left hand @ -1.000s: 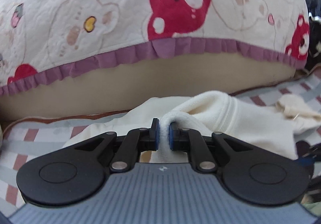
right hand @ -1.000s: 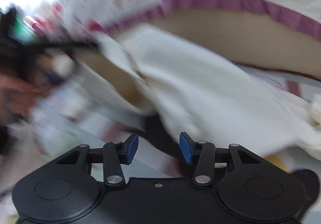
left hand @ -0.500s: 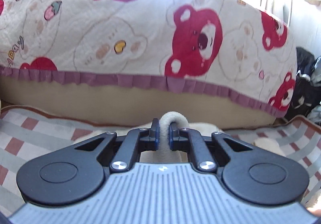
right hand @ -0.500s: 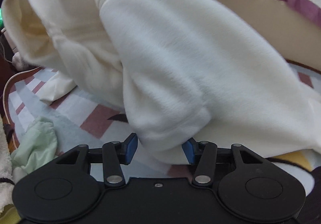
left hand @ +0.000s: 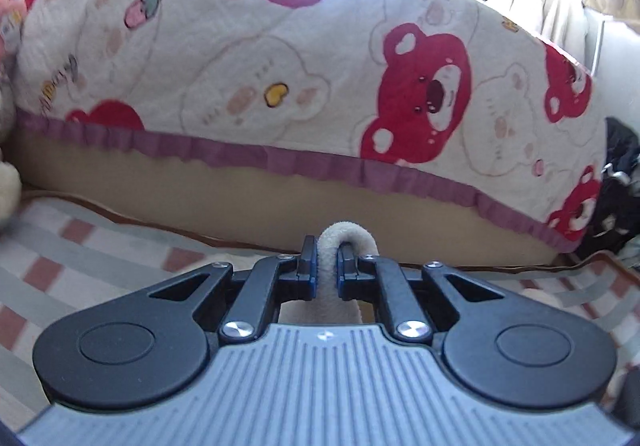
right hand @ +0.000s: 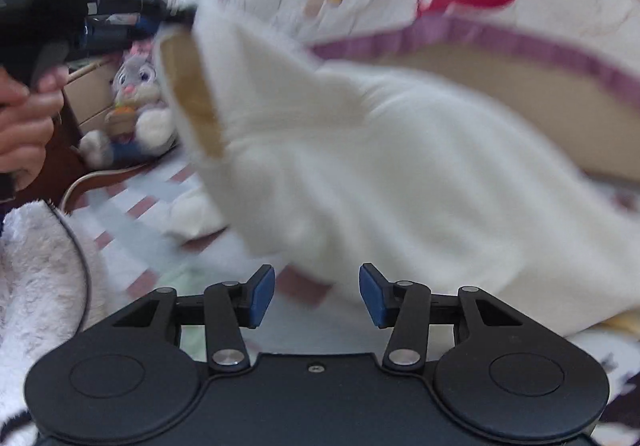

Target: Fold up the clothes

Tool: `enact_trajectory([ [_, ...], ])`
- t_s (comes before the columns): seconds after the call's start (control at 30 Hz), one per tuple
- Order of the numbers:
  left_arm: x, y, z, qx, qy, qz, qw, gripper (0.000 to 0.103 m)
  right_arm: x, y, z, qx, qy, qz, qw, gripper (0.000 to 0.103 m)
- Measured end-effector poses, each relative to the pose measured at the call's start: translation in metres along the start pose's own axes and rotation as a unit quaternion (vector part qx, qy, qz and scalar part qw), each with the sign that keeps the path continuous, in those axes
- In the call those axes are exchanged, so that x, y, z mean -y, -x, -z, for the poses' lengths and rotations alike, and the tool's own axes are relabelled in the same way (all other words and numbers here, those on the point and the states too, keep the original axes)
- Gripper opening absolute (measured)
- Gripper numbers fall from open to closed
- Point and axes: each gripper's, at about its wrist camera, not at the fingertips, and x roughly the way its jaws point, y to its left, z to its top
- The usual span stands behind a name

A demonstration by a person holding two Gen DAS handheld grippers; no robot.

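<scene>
A cream fleece garment (right hand: 392,166) hangs lifted over the checked bed cover (right hand: 132,206). My left gripper (left hand: 327,272) is shut on a folded edge of the cream garment (left hand: 340,242), which loops up between its pads. In the right wrist view that left gripper (right hand: 176,16) appears at the upper left, held by a hand (right hand: 24,118) and pulling the garment's corner up. My right gripper (right hand: 317,294) stands open just below the garment's lower edge, with nothing pressed between its blue pads (right hand: 262,296).
A bear-print quilt with a purple frill (left hand: 320,94) rises behind the checked cover (left hand: 100,246). A grey plush rabbit (right hand: 136,86) sits at the far left. A fluffy white textile (right hand: 40,266) lies near left, and dark items (left hand: 620,182) sit at the right edge.
The left gripper lifted the garment's edge and rolled, so more quilt and window show. The right gripper swung left along the garment; the left gripper and hand came into its view.
</scene>
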Motion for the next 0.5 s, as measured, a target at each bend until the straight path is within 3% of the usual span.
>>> enact_trajectory([
  [0.17, -0.007, 0.021, -0.004, 0.032, 0.036, 0.094, 0.9944, 0.009, -0.019, -0.022, -0.006, 0.022, -0.06, 0.036, 0.997, 0.086],
  [0.27, -0.016, 0.038, -0.012, 0.076, 0.049, 0.123, 0.9883, 0.009, -0.025, -0.039, -0.011, 0.044, -0.06, 0.091, 0.993, 0.087],
  [0.37, -0.025, 0.046, -0.012, 0.086, 0.063, 0.139, 0.9846, 0.009, -0.021, -0.05, -0.017, 0.065, -0.079, 0.136, 0.985, 0.085],
  [0.4, -0.027, 0.046, -0.01, 0.085, 0.066, 0.136, 0.9848, 0.009, -0.02, -0.049, -0.018, 0.078, -0.078, 0.144, 0.983, 0.081],
  [0.43, -0.029, 0.047, -0.009, 0.084, 0.068, 0.135, 0.985, 0.009, -0.02, -0.044, -0.019, 0.09, -0.07, 0.153, 0.982, 0.056],
  [0.47, -0.032, 0.047, -0.008, 0.084, 0.074, 0.133, 0.9848, 0.009, -0.02, -0.037, -0.02, 0.097, -0.056, 0.162, 0.981, 0.018],
  [0.5, -0.034, 0.046, -0.008, 0.083, 0.077, 0.132, 0.9847, 0.009, -0.021, -0.03, -0.021, 0.103, -0.042, 0.171, 0.979, 0.013],
])
